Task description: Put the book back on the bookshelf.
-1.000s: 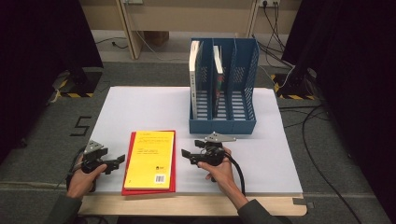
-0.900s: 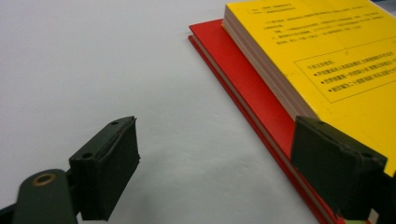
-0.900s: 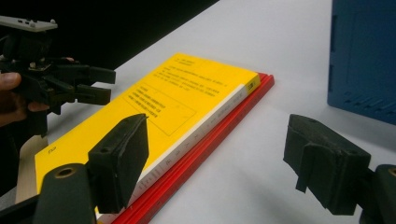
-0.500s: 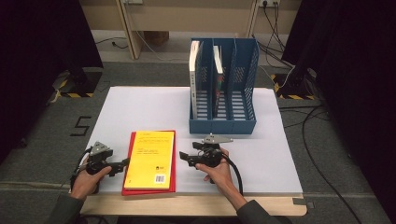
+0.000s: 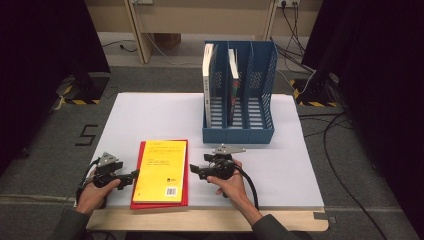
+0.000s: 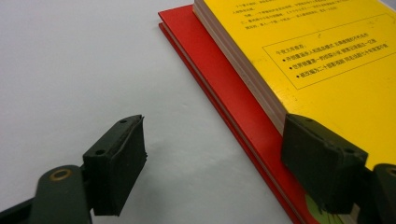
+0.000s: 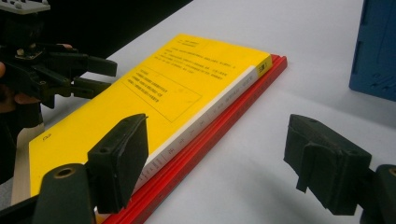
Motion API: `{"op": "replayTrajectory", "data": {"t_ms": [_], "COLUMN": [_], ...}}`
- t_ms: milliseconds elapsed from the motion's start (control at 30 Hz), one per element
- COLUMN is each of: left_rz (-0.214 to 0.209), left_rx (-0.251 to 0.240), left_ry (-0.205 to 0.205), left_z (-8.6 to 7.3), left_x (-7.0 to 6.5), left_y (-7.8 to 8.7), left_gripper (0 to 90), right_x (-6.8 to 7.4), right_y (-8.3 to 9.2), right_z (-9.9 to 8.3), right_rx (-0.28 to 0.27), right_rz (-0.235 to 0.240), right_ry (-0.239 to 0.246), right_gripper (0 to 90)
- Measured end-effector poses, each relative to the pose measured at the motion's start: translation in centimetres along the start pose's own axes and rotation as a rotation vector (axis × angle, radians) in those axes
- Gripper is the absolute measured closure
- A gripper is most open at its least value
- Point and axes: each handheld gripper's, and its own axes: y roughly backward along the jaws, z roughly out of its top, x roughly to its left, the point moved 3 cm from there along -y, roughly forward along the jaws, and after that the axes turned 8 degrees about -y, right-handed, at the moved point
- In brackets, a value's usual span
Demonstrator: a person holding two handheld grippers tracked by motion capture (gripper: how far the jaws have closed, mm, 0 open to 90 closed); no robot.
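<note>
At the near edge of a white-topped table (image 5: 150,115), a person holds a black two-jaw gripper in each hand on either side of a short stack of books: a thick yellow paperback (image 5: 161,171) printed with black text and a barcode, lying flat and face-up on a thin red hardcover book (image 5: 185,190) whose edges jut out around it. The left gripper (image 5: 134,175) sits just beside the stack's left edge, its jaws level and pointing at the books; they have just been closing but are parted, and in the left gripper view one black pad (image 6: 119,163) hangs over the bare tabletop while the other overlaps the corner of the yellow paperback (image 6: 327,60) and the red hardcover (image 6: 233,102), gripping neither. The right gripper (image 5: 196,171), topped by a grey three-cornered plate and trailing a black cable, faces the stack's right edge with its jaws spread wide and empty; the right gripper view looks along the paperback's pale spine (image 7: 205,116) and the red cover beneath it, one pad near that edge, the other over bare table, with the left gripper (image 7: 109,77) at the far side. Well behind the stack stands a blue plastic three-slot magazine rack (image 5: 239,131), with one upright book in each of its two left slots.
</note>
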Motion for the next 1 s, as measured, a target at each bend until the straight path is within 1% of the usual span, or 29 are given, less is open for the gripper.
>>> {"op": "replayTrajectory", "data": {"t_ms": [33,100,233,367,500,533,600,700,800,900,1000], "left_rz": [-0.002,0.001,0.005,0.015,0.020,0.023,0.016,0.000,0.005,0.005,0.004], "left_rx": [0.000,0.003,0.002,0.002,0.003,0.005,0.003,0.003,0.000,0.002,0.003], "left_ry": [0.006,0.001,0.004,-0.016,-0.016,-0.020,-0.013,-0.031,-0.055,-0.061,-0.051], "left_z": [0.0,0.0,0.0,0.1,0.2,0.2,0.2,0.4,0.6,0.6,0.6], "left_x": [0.0,-0.1,-0.2,-0.4,-0.6,-0.6,-0.8,-1.5,-2.0,-2.1,-2.1], "left_y": [0.0,0.0,0.0,0.1,0.2,0.2,0.1,-0.1,-0.3,-0.4,-0.4], "left_gripper": [21.5,22.3,23.1,25.2,27.5,27.5,27.7,27.5,24.1,22.9,20.8], "right_x": [0.0,0.0,0.0,0.2,0.5,0.5,0.6,0.6,0.6,0.5,0.4], "right_y": [-0.1,-0.2,-0.5,-0.8,-1.3,-1.4,-1.6,-1.8,-1.9,-2.0,-2.2], "right_z": [0.0,-0.1,-0.1,-0.1,-0.2,-0.2,-0.3,-0.4,-0.4,-0.4,-0.4], "right_rx": [0.003,0.009,0.019,0.028,0.039,0.041,0.051,0.062,0.067,0.070,0.078], "right_rz": [-0.001,-0.008,-0.004,0.005,0.008,0.008,0.004,0.006,0.001,-0.002,-0.001], "right_ry": [-0.003,-0.006,-0.010,-0.015,-0.020,-0.014,-0.008,-0.015,-0.016,-0.017,-0.029], "right_gripper": [22.7,22.8,22.8,22.8,23.0,23.0,23.2,23.2,23.2,23.2,23.2]}}
